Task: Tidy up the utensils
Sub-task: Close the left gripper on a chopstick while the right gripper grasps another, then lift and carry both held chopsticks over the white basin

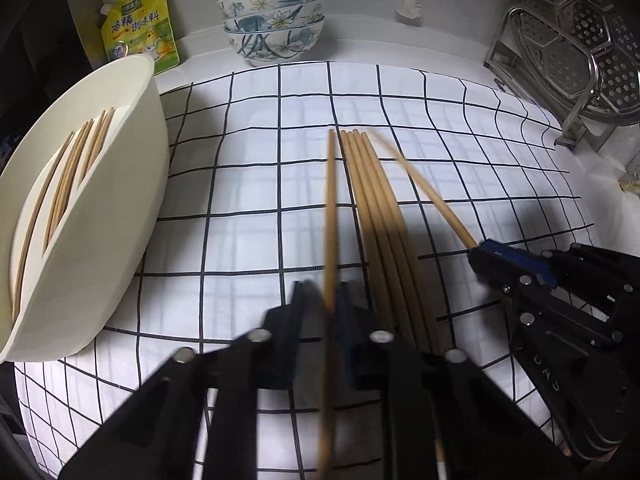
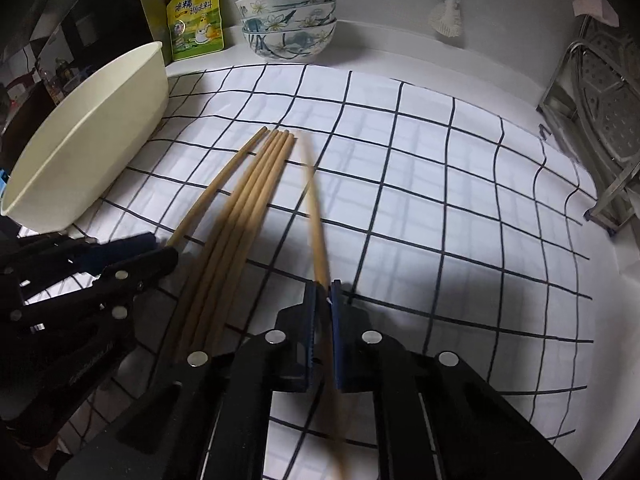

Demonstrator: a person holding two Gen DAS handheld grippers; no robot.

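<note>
Several wooden chopsticks point(image 1: 378, 216) lie side by side on the checked cloth point(image 1: 260, 184); they also show in the right wrist view point(image 2: 244, 216). My left gripper point(image 1: 330, 300) is shut on one chopstick point(image 1: 331, 208), lifted off the cloth left of the pile. My right gripper point(image 2: 323, 296) is shut on another chopstick point(image 2: 314, 208), right of the pile; it shows in the left wrist view point(image 1: 478, 252). A cream oval holder point(image 1: 100, 200) at the left has several chopsticks point(image 1: 68, 184) inside.
Stacked floral bowls point(image 1: 274, 24) and a yellow seasoning pouch point(image 1: 140, 24) stand at the back. A metal steamer rack point(image 1: 580, 60) stands at the right. A white brush point(image 1: 410, 0) hangs on the back wall.
</note>
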